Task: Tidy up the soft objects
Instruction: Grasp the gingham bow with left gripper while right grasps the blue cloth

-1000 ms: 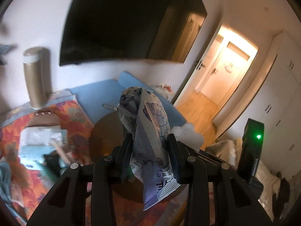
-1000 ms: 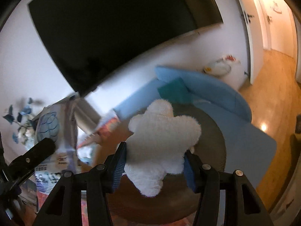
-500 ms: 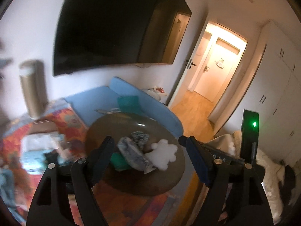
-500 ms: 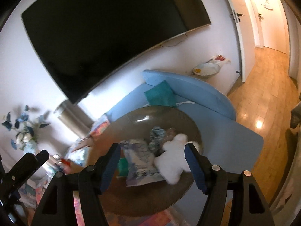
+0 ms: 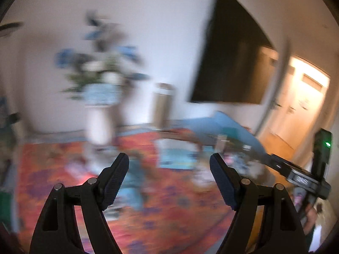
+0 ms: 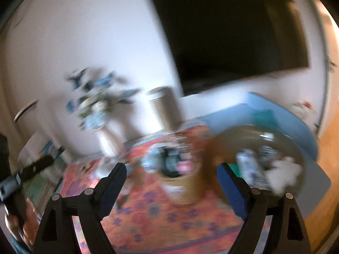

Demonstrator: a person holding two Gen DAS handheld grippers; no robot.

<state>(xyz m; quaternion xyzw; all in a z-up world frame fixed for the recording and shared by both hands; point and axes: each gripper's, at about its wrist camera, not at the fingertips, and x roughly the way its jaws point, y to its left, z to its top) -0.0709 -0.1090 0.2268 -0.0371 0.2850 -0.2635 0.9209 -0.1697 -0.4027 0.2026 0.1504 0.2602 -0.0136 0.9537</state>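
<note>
Both views are blurred by motion. The white star plush [image 6: 285, 174] and the blue-patterned packet [image 6: 249, 167] lie on the round brown tray [image 6: 243, 131] at the right of the right wrist view, beside another patterned soft piece [image 6: 268, 151]. My right gripper [image 6: 171, 169] hangs over the rug to their left, its jaws opening with nothing between them. My left gripper [image 5: 168, 158] is open and empty above the orange rug [image 5: 169, 211]. One finger of the left gripper [image 6: 36, 167] shows at the left edge of the right wrist view.
A round tan basket [image 6: 184, 190] with soft items stands on the rug. Along the wall are a plant on a white pedestal [image 5: 101, 97], a tan cylinder [image 5: 162, 103] and a dark screen [image 5: 233, 63]. A blue mat [image 6: 264, 110] lies behind the tray.
Both grippers opened and dropped the packet and the white plush onto the round tray. Both then swung left, so the views now face the rug and the plant.
</note>
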